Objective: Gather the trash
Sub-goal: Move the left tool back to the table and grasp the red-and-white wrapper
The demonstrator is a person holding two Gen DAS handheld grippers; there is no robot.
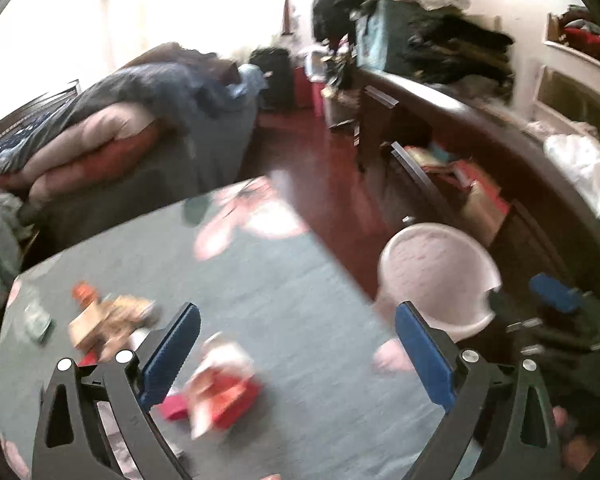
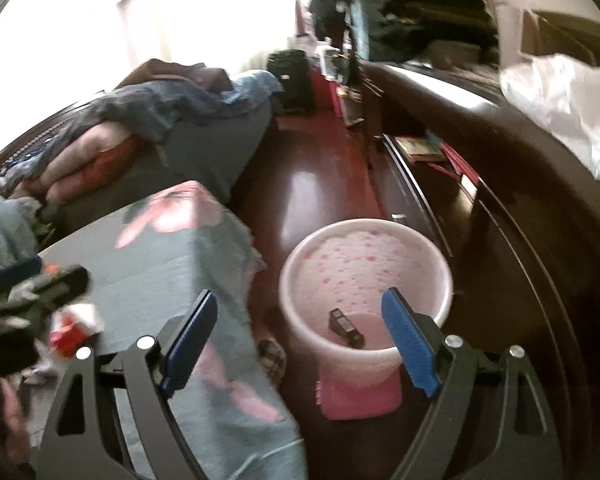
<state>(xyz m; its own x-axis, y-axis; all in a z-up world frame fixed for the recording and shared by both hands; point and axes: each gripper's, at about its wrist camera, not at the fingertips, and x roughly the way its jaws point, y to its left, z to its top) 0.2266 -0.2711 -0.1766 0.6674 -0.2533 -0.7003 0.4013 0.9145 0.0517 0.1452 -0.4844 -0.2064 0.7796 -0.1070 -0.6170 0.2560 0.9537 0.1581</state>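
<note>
Pink bucket (image 2: 366, 280) stands on the dark red floor (image 2: 312, 184), just right of the tabletop (image 1: 292, 320), which is covered in a grey-blue cloth with pink flowers. A small dark item (image 2: 346, 326) lies inside the bucket at its near wall. Right gripper (image 2: 304, 334) hangs over the bucket's near rim, jaws spread wide, nothing between them. Left gripper (image 1: 298, 354) is over the tabletop, jaws also wide apart and empty. Red-and-white wrapper (image 1: 224, 394) lies on the cloth near the left gripper's left finger. Brown crumpled trash (image 1: 108, 322) and a green scrap (image 1: 38, 320) sit farther left. Bed (image 1: 140, 132) with piled bedding at far left; cluttered dark dresser (image 1: 440, 128) along the right. Heavy blur throughout.
</note>
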